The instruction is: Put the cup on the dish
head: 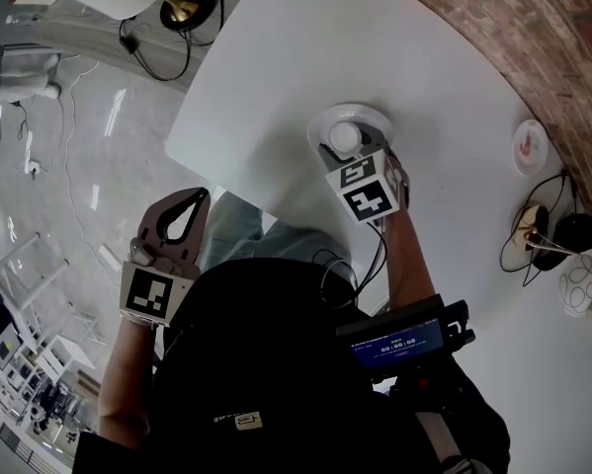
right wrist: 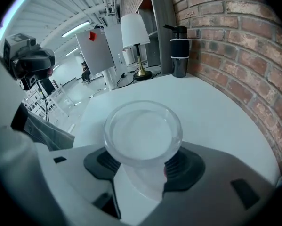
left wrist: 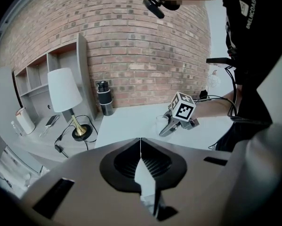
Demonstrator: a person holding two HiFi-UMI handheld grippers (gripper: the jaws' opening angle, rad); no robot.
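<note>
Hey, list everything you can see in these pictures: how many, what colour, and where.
cup: one, clear, between the right tool's pads, over the dish
dish: one, white, on the table under the cup
table: one, white, against the brick wall
small plate: one, white with a red mark, on the table by the wall
flask: one, black, far end of the table by the wall
lamp: one, white shade and brass base, on the grey surface beside the table
brick wall: one, red-brown, behind the table
right tool: one, grey, shut on the cup
left tool: one, grey, jaws together, empty, off the table's edge
</note>
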